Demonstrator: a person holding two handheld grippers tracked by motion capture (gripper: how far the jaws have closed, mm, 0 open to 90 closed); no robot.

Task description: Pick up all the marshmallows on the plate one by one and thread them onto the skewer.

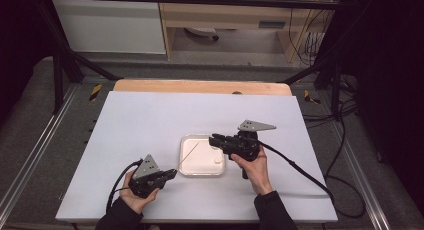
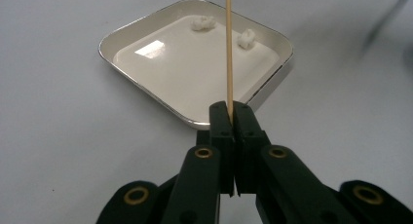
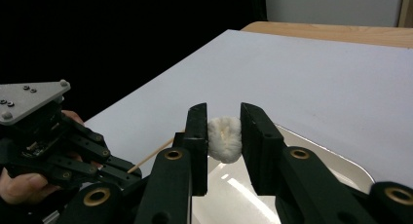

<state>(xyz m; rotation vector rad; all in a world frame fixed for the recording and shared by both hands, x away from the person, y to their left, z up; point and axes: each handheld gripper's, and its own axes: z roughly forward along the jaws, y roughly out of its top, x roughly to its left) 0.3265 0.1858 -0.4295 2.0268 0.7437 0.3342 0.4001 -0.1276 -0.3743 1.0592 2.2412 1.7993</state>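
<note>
Where the high view is read from its left side, the left gripper (image 1: 169, 174) is seen low and left of centre, held in a hand (image 1: 134, 196) that enters from the bottom edge. Its jaws are pressed fully together on a thin wooden stick (image 1: 189, 155). The stick's long axis runs from the jaw tips up and to the right, and its far end points over the tray (image 1: 187, 170). In the left gripper view the stick (image 2: 228, 53) rises straight up the middle of the frame from between the closed jaws and crosses the tray (image 2: 122, 63), in which two small white lumps (image 2: 203, 23) lie near the far rim.

Further right in the high view, the white square tray sits at the centre of the white table (image 1: 150, 115). The right gripper (image 1: 214, 138) is held over the tray's upper right part and points left. In the right gripper view its jaws are partly open and clamped on a white marshmallow (image 3: 224, 139), which is pressed between both pads above the tray (image 3: 341, 165).
</note>
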